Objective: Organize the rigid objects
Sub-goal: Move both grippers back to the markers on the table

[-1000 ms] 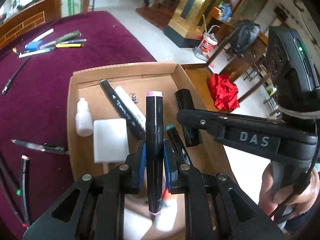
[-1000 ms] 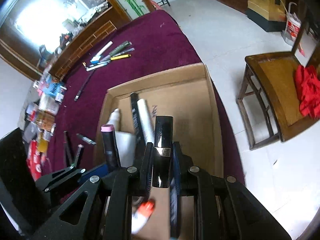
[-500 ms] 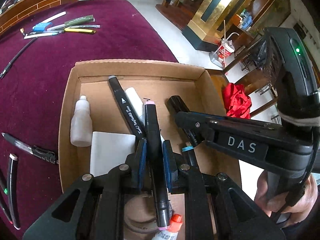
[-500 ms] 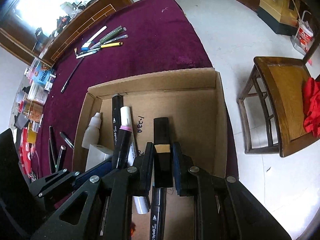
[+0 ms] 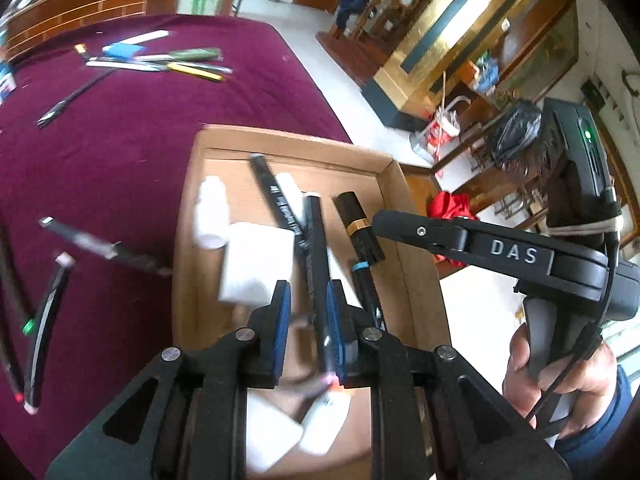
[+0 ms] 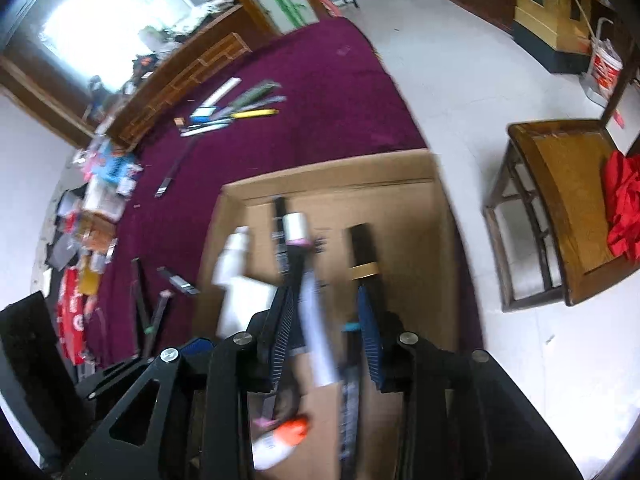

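Cardboard box [image 5: 394,184]: on maroon tablecloth [image 5: 120,152], directly below & ahead of both grippers.

L gripper [image 5: 306,322]: over near end of box, fingers spread w/ gap; black marker w/ pink ends [image 5: 316,264] runs lengthwise between pads, close to R pad. Contact can't be confirmed, blurred.

R gripper [image 6: 326,324]: fingers wide apart, nothing pinched. Black tube w/ gold band [image 6: 362,252] lies in box just ahead of its R finger.

Box contents, ahead of L gripper: white bottle [image 5: 210,216] far-left; white block [image 5: 256,264] just left of tips; long black marker [image 5: 278,204] & white marker [image 5: 290,186] ahead; teal-banded pen [image 5: 366,288] right of tips. Orange-capped tube [image 6: 280,438] under R gripper.

Outside box: loose pens [image 5: 160,62] far ahead-left on cloth; black pens [image 5: 104,246] left of L gripper. Wooden chair w/ red cloth [image 6: 622,208] right of R gripper, on floor.
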Action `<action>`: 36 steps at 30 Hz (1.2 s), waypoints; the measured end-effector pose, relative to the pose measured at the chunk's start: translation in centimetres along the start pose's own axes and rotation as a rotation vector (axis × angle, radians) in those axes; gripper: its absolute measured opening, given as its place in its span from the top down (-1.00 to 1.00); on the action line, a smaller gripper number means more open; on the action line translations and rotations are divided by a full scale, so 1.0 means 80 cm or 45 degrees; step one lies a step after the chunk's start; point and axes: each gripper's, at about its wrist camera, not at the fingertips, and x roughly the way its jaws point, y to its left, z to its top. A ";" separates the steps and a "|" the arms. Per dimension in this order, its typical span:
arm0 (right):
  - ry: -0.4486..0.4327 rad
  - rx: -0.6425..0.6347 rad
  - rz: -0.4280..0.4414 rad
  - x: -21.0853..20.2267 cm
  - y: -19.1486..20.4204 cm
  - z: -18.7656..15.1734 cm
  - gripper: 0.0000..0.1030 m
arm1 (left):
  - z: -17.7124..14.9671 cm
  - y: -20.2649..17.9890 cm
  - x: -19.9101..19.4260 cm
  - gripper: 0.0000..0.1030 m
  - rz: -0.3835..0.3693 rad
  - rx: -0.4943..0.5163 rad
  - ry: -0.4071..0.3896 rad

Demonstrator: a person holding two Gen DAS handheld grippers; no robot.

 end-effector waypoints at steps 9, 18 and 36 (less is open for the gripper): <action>0.148 -0.159 0.152 0.057 0.133 -0.043 0.42 | -0.058 0.093 -0.102 0.39 0.094 -0.136 -0.120; 0.344 -0.230 0.121 0.163 0.241 -0.079 0.22 | -0.134 0.204 -0.208 0.39 0.261 -0.347 -0.258; 0.266 -0.439 -0.223 0.231 0.323 -0.068 0.16 | -0.259 0.327 -0.321 0.38 0.463 -0.717 -0.430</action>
